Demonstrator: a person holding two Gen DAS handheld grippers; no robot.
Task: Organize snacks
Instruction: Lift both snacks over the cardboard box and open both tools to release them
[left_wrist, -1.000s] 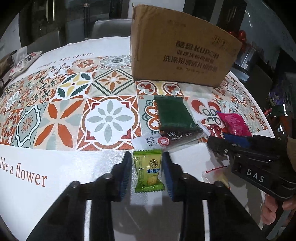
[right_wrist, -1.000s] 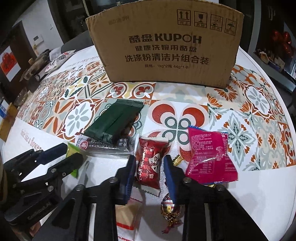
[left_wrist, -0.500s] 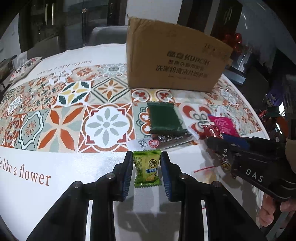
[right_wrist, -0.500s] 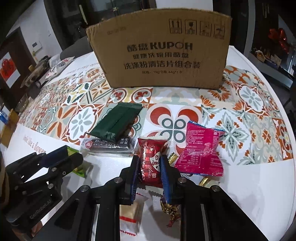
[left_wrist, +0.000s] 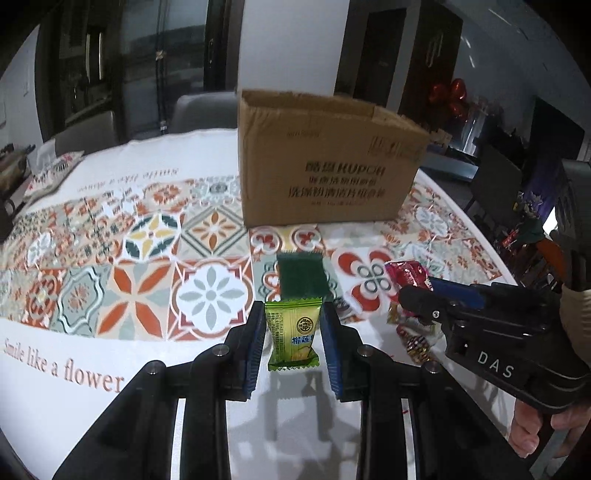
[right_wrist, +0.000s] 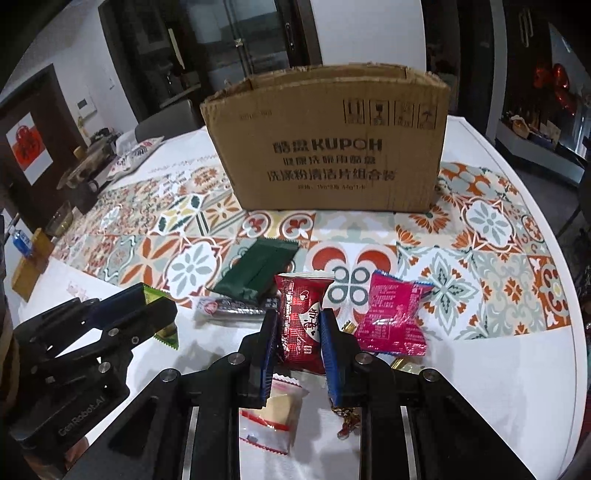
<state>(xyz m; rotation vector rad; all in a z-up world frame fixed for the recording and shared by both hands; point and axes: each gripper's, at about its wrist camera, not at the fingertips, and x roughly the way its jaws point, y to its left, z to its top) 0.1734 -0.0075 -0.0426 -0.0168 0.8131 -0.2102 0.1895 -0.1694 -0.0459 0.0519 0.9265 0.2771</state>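
My left gripper (left_wrist: 293, 334) is shut on a yellow-green snack packet (left_wrist: 291, 338), held upright above the white tablecloth with its shadow below. My right gripper (right_wrist: 298, 332) is shut on a red snack packet (right_wrist: 299, 317), also lifted off the table. In the right wrist view the left gripper (right_wrist: 147, 306) sits at the left with the green packet (right_wrist: 153, 293) peeking out. An open brown cardboard box (left_wrist: 325, 166) (right_wrist: 332, 147) stands beyond both grippers on the patterned cloth.
On the table lie a dark green packet (right_wrist: 258, 273), a long silver-black packet (right_wrist: 236, 306), a pink packet (right_wrist: 393, 317), a clear-wrapped biscuit (right_wrist: 273, 413) and a foil candy (right_wrist: 345, 424). The round table's edge (right_wrist: 569, 332) curves at the right. Chairs stand behind the box.
Both grippers have closed on their packets and risen, lifting the yellow-green and the red packet off the table. The box now appears farther and lower in both views.
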